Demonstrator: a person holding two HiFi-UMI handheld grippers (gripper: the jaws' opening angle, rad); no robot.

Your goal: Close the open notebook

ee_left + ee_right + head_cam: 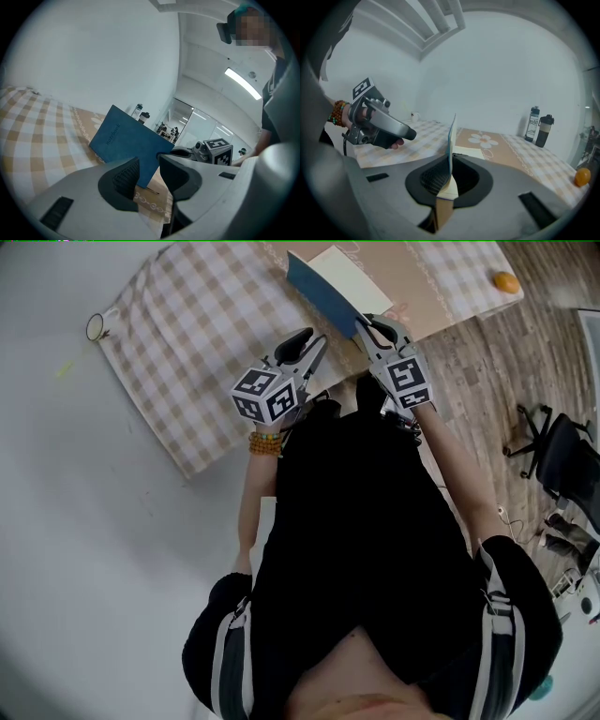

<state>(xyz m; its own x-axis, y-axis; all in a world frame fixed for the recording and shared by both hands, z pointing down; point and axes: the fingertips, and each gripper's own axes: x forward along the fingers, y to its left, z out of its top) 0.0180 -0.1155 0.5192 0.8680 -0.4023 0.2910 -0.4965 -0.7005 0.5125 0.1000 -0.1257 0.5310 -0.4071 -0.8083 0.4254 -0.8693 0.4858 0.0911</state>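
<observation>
1. Two tools work over the surface (159, 399), which is draped in a beige-and-white checked cloth (206, 324).
2. Your right tool (449, 180) has its jaws closed tight on the edge of the blue cover (322, 293) of the open notebook. The thin board is pinched between the ribbed pads.
3. That grip has the blue cover lifted close to upright. In the right gripper view you see it almost edge-on, rising straight out of the jaws.
4. The notebook's cream pages (342, 268) lie flat beyond the cover, on a tan mat with a white flower print (487, 140) that runs across the cloth.
5. Your left tool (149, 176) has its jaws well apart and holds nothing. The blue cover shows beyond the gap, and neither pad touches it.
6. In the head view your left tool sits just beside the right one, on its left, over the checked cloth and near the notebook's lower corner.
7. A string of brown beads (265, 442) circles your left wrist.
8. A small round orange fruit (506, 281) rests on the cloth, well away to the right of the notebook.
9. A white mug (98, 326) stands at the far left corner.
10. A pale bottle (533, 123) and a dark flask (544, 130) stand together at the back of the surface.
</observation>
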